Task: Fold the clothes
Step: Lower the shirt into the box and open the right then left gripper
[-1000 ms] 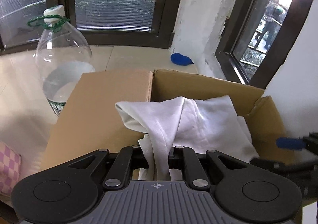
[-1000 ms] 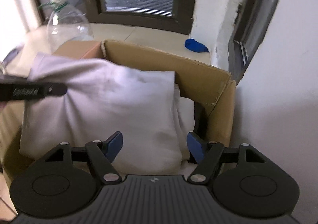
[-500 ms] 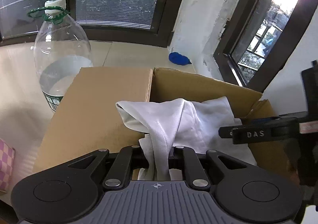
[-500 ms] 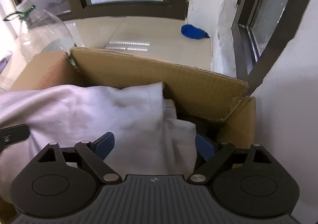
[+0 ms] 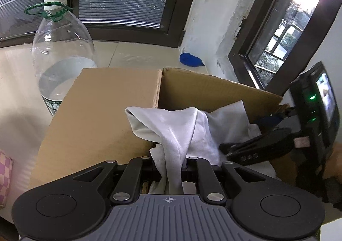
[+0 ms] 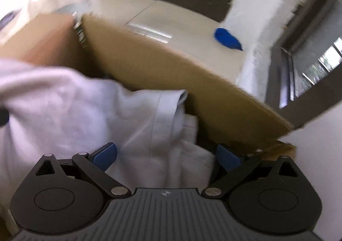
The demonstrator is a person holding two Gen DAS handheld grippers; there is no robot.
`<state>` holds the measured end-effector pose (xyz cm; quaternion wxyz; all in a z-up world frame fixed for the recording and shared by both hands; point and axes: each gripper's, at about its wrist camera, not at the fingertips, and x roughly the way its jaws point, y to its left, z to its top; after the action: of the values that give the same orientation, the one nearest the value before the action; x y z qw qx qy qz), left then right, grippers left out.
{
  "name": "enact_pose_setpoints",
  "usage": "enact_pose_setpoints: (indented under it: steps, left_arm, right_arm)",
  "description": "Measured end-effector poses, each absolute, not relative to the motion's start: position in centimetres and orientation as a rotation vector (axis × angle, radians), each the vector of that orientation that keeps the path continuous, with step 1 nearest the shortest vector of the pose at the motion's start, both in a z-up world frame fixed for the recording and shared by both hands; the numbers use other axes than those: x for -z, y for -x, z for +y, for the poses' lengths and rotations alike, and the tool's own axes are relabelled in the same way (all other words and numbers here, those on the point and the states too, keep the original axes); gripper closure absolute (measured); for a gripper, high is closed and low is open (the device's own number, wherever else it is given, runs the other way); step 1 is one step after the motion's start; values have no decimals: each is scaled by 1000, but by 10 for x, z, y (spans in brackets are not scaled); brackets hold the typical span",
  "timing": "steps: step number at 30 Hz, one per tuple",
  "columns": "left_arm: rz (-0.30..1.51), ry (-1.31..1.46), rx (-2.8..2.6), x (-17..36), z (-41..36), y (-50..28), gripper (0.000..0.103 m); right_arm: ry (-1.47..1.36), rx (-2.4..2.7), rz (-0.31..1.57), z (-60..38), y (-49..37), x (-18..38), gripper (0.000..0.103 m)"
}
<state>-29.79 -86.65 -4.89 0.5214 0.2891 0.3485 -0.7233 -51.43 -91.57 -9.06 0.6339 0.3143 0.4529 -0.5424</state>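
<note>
Left tool (image 5: 171, 168) pinches the white garment (image 5: 181, 134) above the cardboard box (image 5: 106, 112); right tool (image 6: 166, 155), lowered over the cloth, has just spread wide, ready for a 2nd grasp.

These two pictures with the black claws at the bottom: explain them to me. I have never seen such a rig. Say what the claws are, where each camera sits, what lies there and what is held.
There is no robot here. A person holds a two-finger gripper in each hand, and each gripper carries a wide-angle camera that looks forward along its fingers.

The sharper picture is from the left gripper. It is shut on a bunch of the white garment, lifted above an open cardboard box. At its right edge you see the right gripper from the side.

The blurred picture is from the right gripper's own camera. Its jaws have just been opening and stand wide, the blue pads on either side of the cloth without pinching it.

Behind the box stand a large clear water bottle with a green handle and a small blue object on the pale ledge below the windows.
</note>
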Motion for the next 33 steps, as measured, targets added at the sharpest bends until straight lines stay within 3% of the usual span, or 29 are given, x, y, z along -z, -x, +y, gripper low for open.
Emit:
enact_pose_setpoints:
  steps: [2,3,6,7,8,22,29,32,33]
  left_arm:
    - [836,-698,1737,50,-866,299,89]
    - [833,-700,1738,50,-866,300,89]
    - [824,-704,1747,51,-864,302,89]
    - [825,-703,1750,52,-864,303,89]
    - [821,-703,1754,52,-864,303,89]
    - [723,-643,1880,22,-878,324,89]
    - [741,-696,1855,34,-906,348,86]
    - [739,-712,1784,42,-911,347,71]
    - [725,-707,1761,41,-911,345,58]
  right_arm:
    - [-761,1224,1002,-916,515,95,22]
    - [-777,1220,981,-916,516,96,26]
    - [-762,1229,955,-910,513,91,62]
    - [-763,1227,941,-908,512,88,81]
    - [-764,1225,927,-905,512,85,90]
    - [-741,1362,698,-847,544,9,94]
    - [-751,1470,686,-840,572,11,93]
    - [-725,1497,728,-842,571,21,86]
    - [-709,1516,742,-842,569,22,80]
